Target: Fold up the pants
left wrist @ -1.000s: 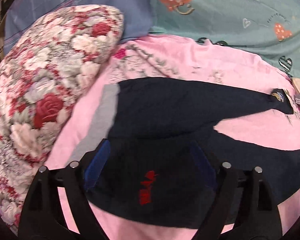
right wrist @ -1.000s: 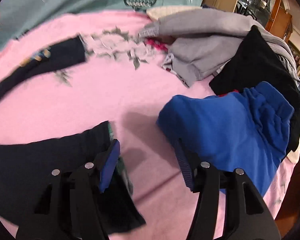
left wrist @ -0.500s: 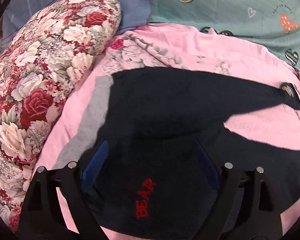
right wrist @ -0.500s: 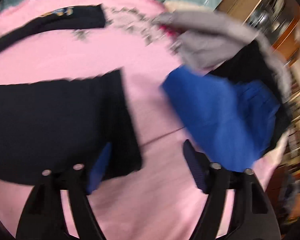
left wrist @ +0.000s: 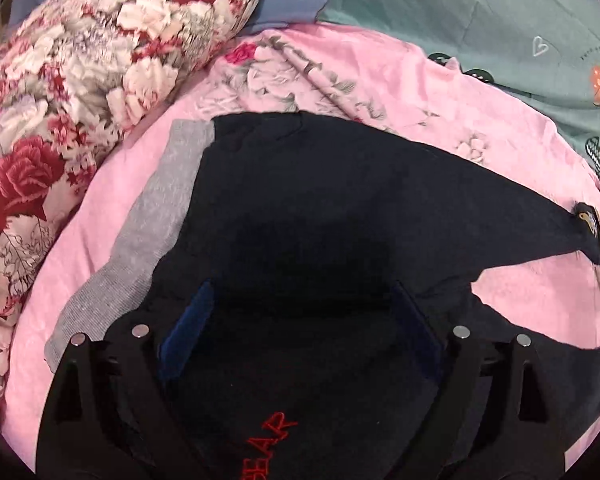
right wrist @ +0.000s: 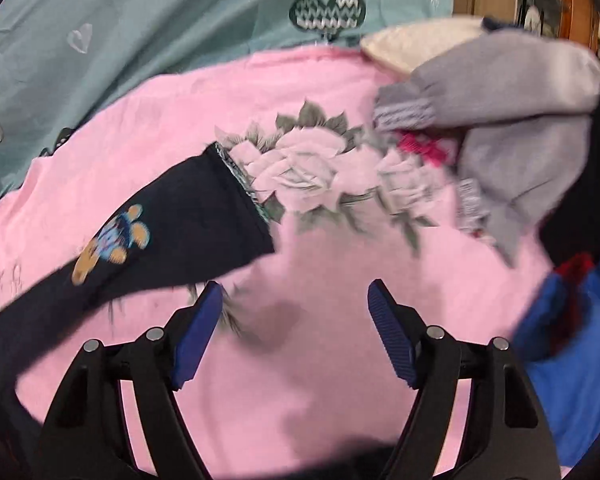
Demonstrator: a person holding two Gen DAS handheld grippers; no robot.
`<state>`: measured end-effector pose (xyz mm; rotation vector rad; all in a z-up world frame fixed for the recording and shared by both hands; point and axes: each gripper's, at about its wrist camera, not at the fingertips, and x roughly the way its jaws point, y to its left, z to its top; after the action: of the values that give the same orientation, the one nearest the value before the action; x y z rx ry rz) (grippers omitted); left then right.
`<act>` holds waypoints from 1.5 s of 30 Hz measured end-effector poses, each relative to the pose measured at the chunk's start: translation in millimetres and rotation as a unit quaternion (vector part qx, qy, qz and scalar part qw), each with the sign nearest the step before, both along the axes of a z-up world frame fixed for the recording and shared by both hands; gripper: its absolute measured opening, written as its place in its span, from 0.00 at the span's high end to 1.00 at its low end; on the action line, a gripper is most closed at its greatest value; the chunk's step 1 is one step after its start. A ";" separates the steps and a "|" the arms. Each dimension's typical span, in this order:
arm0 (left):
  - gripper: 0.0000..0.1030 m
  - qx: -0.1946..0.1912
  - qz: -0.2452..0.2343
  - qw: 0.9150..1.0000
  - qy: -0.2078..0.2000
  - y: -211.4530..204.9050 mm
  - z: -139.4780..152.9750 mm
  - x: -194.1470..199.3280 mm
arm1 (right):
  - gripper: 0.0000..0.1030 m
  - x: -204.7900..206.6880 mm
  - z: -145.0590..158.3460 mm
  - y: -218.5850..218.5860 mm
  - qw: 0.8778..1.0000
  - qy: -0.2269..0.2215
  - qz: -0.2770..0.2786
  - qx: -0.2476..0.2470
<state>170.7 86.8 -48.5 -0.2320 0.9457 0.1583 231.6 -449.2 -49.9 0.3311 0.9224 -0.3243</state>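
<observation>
The dark pants (left wrist: 340, 208) lie spread flat on the pink sheet (left wrist: 440, 92), legs splayed apart. The left gripper (left wrist: 300, 320) hovers spread over the seat, near the grey waistband (left wrist: 156, 216). The right gripper (right wrist: 294, 320), also spread, hangs beside the far cuff (right wrist: 236, 192), probably not touching. Pinch cuff and waistband edges squarely before folding one leg onto the other.

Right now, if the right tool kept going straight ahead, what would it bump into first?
Probably the pink blanket. The right tool is open over bare pink fabric, with the pants leg off to its left and the gray clothes farther right. Depth is hard to judge.
</observation>
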 end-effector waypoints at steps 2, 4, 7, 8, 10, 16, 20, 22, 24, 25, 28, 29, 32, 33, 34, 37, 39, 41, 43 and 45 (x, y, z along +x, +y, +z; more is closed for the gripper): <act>0.12 -0.022 0.002 1.000 0.005 2.2 -2.5 0.6 | 0.35 19.6 -11.7 -4.7 0.999 0.002 -0.018 0.037; 0.12 -0.019 -0.005 1.000 0.007 -1.4 -3.2 0.7 | 0.39 27.7 -11.0 -4.7 0.998 -0.010 -0.040 0.037; 0.12 -0.013 -0.018 1.000 0.009 -7.3 -3.0 0.3 | 0.88 39.9 -8.3 6.0 0.999 -0.014 -0.037 0.021; 0.12 -0.010 -0.022 1.000 0.009 -8.8 -3.4 -0.2 | 0.88 39.7 -5.5 9.3 0.999 -0.016 -0.036 0.024; 0.12 -0.002 -0.022 1.000 0.009 -8.6 -3.4 0.1 | 0.88 29.8 8.6 10.9 0.999 -0.032 -0.040 0.013; 0.12 0.029 0.025 0.999 -0.014 8.5 7.9 -2.4 | 0.89 -41.7 58.6 -10.8 0.998 -0.055 -0.026 -0.015; 0.12 0.051 0.047 0.997 -0.025 15.5 14.5 -3.8 | 0.86 -67.1 11.3 -37.8 0.997 0.068 -0.022 -0.030; 0.12 0.061 0.048 0.997 -0.024 15.1 14.2 -3.3 | 0.86 -71.0 -10.1 -40.3 0.988 0.128 -0.034 -0.080; 0.12 0.068 0.047 0.996 -0.022 14.8 13.7 -2.8 | 0.86 -81.3 1.3 -39.0 0.992 0.086 -0.046 -0.081; 0.12 0.070 0.048 0.996 -0.021 15.8 13.4 -2.7 | 0.86 -85.2 11.2 -33.6 0.995 0.049 -0.046 -0.079; 0.12 0.066 0.056 0.996 -0.021 20.7 12.7 -2.3 | 0.36 -62.4 24.1 20.5 0.996 0.007 0.050 -0.078; 0.12 0.064 0.058 0.996 -0.020 22.7 12.4 -1.9 | 0.32 -53.3 25.1 40.6 0.994 0.007 0.083 -0.076; 0.12 0.071 0.063 0.995 -0.018 26.3 10.6 -1.0 | 0.32 -22.8 23.2 113.0 0.981 0.001 0.179 -0.079; 0.12 0.076 0.065 0.995 -0.015 27.4 9.6 0.0 | 0.32 -12.1 21.5 134.7 0.976 0.004 0.205 -0.080; 0.12 0.080 0.067 0.994 -0.010 30.0 8.1 1.8 | 0.32 1.1 16.6 160.5 0.969 0.008 0.233 -0.076; 0.12 0.077 0.077 0.994 -0.005 38.2 6.7 2.6 | 0.32 30.2 7.4 213.3 0.954 0.016 0.284 -0.095; 0.12 0.069 0.082 0.994 -0.004 44.9 7.3 2.4 | 0.32 47.2 -0.1 235.8 0.943 0.025 0.314 -0.106; 0.12 0.064 0.087 0.994 -0.004 50.2 8.4 1.2 | 0.32 58.3 -6.1 251.4 0.934 0.029 0.332 -0.131; 0.12 0.060 0.092 0.994 -0.004 53.7 9.7 0.0 | 0.32 64.3 -13.4 264.2 0.924 0.039 0.343 -0.164; 0.12 0.060 0.094 0.994 -0.006 55.2 11.7 -0.8 | 0.43 66.0 -15.0 266.4 0.915 0.034 0.372 -0.152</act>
<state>169.9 142.0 -36.8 -0.2094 0.8992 0.3858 297.5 -182.9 -64.9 -0.3277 0.9823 0.2286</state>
